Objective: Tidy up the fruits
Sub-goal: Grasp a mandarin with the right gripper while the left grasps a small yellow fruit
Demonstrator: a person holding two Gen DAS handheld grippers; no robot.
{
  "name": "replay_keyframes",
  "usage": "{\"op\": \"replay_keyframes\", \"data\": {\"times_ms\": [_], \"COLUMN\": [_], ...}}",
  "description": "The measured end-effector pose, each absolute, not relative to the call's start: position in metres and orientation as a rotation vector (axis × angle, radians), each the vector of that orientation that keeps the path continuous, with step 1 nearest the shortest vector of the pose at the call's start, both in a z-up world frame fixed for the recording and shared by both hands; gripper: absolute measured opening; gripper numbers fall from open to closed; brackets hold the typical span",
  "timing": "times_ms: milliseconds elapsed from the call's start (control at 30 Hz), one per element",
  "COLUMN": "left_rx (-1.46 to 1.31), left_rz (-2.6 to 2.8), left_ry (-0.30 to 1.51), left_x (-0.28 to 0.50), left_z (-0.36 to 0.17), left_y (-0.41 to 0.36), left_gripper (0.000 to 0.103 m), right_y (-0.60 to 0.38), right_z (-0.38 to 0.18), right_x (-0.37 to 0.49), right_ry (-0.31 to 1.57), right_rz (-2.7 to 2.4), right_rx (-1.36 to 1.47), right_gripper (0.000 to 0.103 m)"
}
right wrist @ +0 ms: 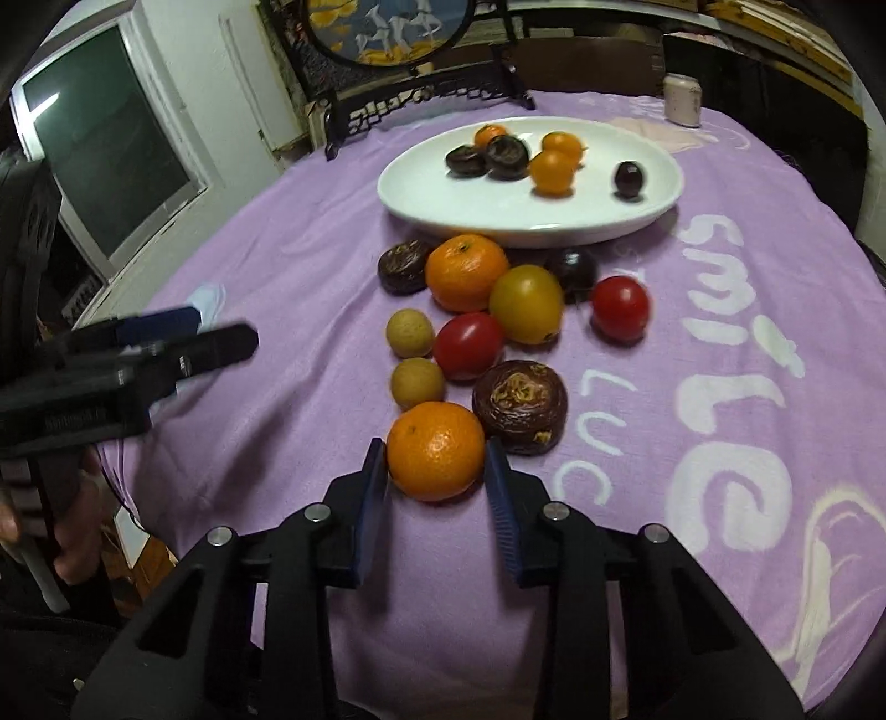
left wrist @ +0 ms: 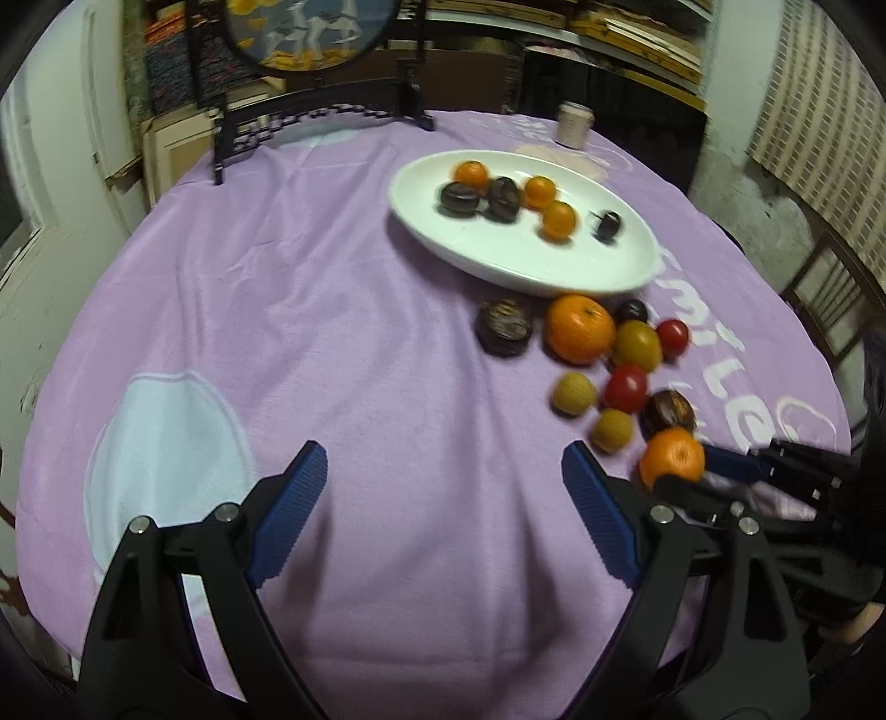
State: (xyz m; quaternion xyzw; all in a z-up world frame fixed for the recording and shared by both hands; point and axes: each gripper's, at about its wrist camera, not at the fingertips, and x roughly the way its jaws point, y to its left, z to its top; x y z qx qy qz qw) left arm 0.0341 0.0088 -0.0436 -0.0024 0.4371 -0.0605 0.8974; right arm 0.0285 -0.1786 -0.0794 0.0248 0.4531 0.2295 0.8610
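Observation:
A white oval plate (right wrist: 443,205) (left wrist: 421,221) at the back holds small oranges and dark fruits. In front of it on the purple cloth lie loose fruits: oranges, red tomatoes (right wrist: 468,346), a yellow tomato (right wrist: 526,303), two small tan fruits (right wrist: 416,380) and dark wrinkled fruits (right wrist: 520,407). My right gripper (right wrist: 437,471) has its blue pads on both sides of the nearest orange (right wrist: 436,451) (left wrist: 671,457), touching or nearly touching it. My left gripper (left wrist: 443,471) is open and empty over bare cloth, left of the fruits.
A dark wooden stand with a round painted screen (left wrist: 315,33) is at the table's far edge. A small pink jar (left wrist: 574,126) stands behind the plate. White lettering covers the cloth on the right (right wrist: 720,354). The left gripper shows in the right wrist view (right wrist: 166,343).

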Motion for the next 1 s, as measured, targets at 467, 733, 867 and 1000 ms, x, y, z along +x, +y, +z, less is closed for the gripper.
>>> {"op": "replay_keyframes", "data": {"times_ms": [467,733,867,1000], "left_rx": [0.123,0.107,0.083,0.074], "left_rz": [-0.2,-0.21,-0.237,-0.249], "left_ry": [0.979,1.015,1.002,0.976], "left_x": [0.053,0.07,0.062,0.056], "left_z": [-0.072,-0.08,-0.074,-0.061], "left_y": [-0.076,-0.088,-0.086,-0.082], "left_gripper": [0.086,0.024,0.024,0.024], "right_y": [-0.255,-0.274,-0.28,-0.279], "right_z": [-0.082,-0.082,-0.082,-0.081], "right_x": [0.013,0.015,0.014,0.017], "right_ry": [0.917,0.904,0.902,0.903], "right_rz": [0.38,0.389,0.378,0.375], "right_rx": [0.162,0.211,0.224,0.224], "right_gripper": [0.036,0.036,0.036,0.036]}}
